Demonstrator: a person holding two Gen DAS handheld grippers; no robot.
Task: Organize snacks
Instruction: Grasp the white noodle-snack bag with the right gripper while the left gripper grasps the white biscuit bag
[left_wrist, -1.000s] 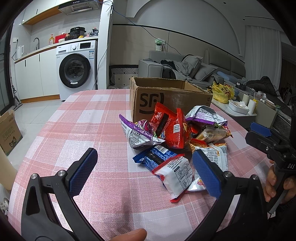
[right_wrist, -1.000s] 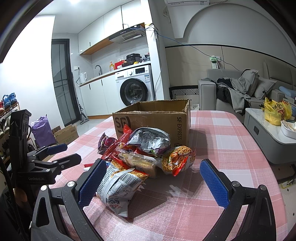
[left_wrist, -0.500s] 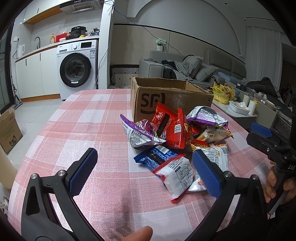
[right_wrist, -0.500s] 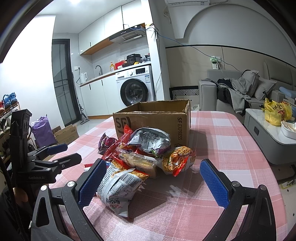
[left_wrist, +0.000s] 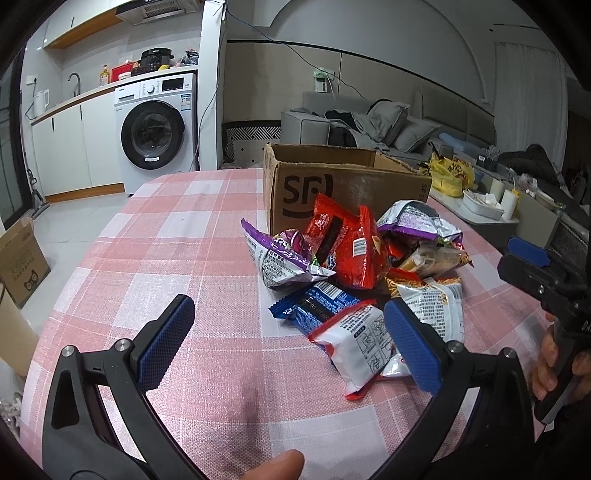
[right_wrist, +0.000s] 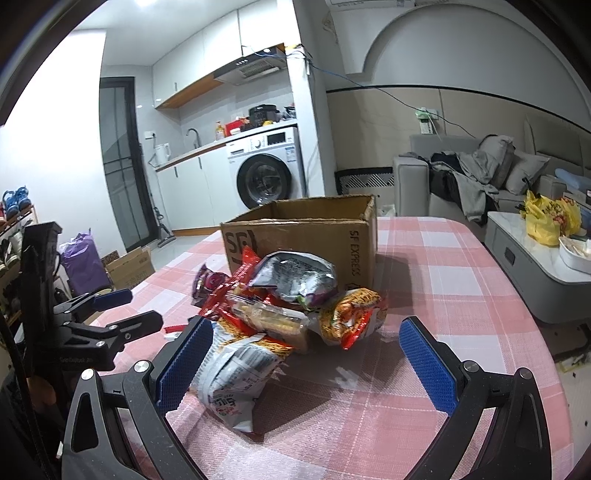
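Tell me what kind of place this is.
Most likely a small open-plan home: a washing machine under a kitchen counter, a grey sofa just beyond, and a checked dining table between them.

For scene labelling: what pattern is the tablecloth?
Pink-and-white checked tablecloth; clearest in the left wrist view.

The left gripper (left_wrist: 288, 334) is held low and level with its jaws spread wide, nothing between the blue pads (left_wrist: 166, 341), and a fingertip (left_wrist: 275, 466) of the holding hand shows at the lower edge of its view. The right gripper (right_wrist: 306, 363) is likewise wide open and empty. In the left view, the person's right hand (left_wrist: 557, 365) wraps its handle at the right edge.
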